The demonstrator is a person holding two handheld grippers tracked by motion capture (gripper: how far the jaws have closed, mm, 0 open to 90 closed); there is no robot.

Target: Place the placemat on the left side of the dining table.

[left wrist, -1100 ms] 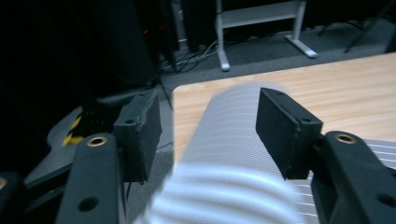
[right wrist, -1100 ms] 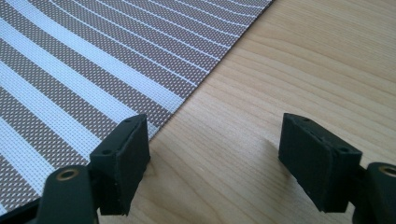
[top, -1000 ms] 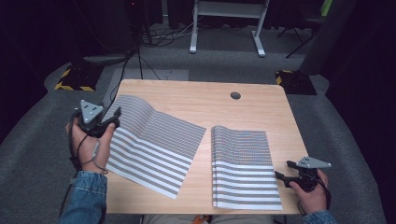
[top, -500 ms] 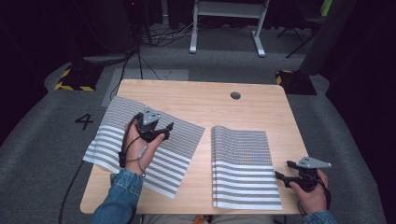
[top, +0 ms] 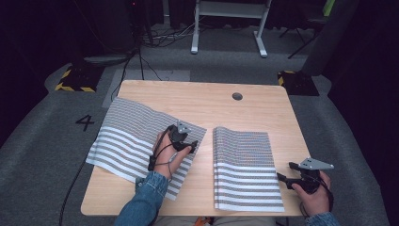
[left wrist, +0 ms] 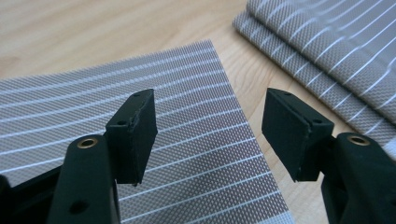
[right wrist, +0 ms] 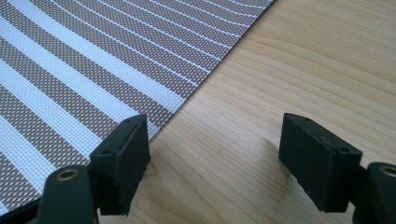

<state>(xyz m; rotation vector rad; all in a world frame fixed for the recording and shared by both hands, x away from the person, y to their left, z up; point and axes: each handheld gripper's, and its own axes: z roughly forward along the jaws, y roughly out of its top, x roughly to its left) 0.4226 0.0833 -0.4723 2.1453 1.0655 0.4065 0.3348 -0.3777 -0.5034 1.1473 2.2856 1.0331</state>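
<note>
A grey-and-white striped mat (top: 131, 136) lies flat and askew on the left half of the wooden table (top: 202, 101), its left part hanging past the edge. My left gripper (top: 186, 143) hovers over that mat's right corner. In the left gripper view the left gripper (left wrist: 210, 135) is open above the mat (left wrist: 93, 102); its jaws have just been opening, with nothing between them. A stack of folded striped mats (top: 244, 165) lies to the right. My right gripper (top: 287, 176) stands open beside the stack's right edge, over bare wood (right wrist: 280, 70), with the mat's edge (right wrist: 93, 60) at its left.
A round cable hole (top: 237, 96) sits near the table's far edge. Grey carpet surrounds the table, with a white metal frame (top: 226, 23) and cables on the floor behind. The stack of mats (left wrist: 327, 37) lies just beyond the left gripper.
My left hand has moved from the table's left edge rightwards and down across the flat mat to its right corner. The right hand has stayed put.
</note>
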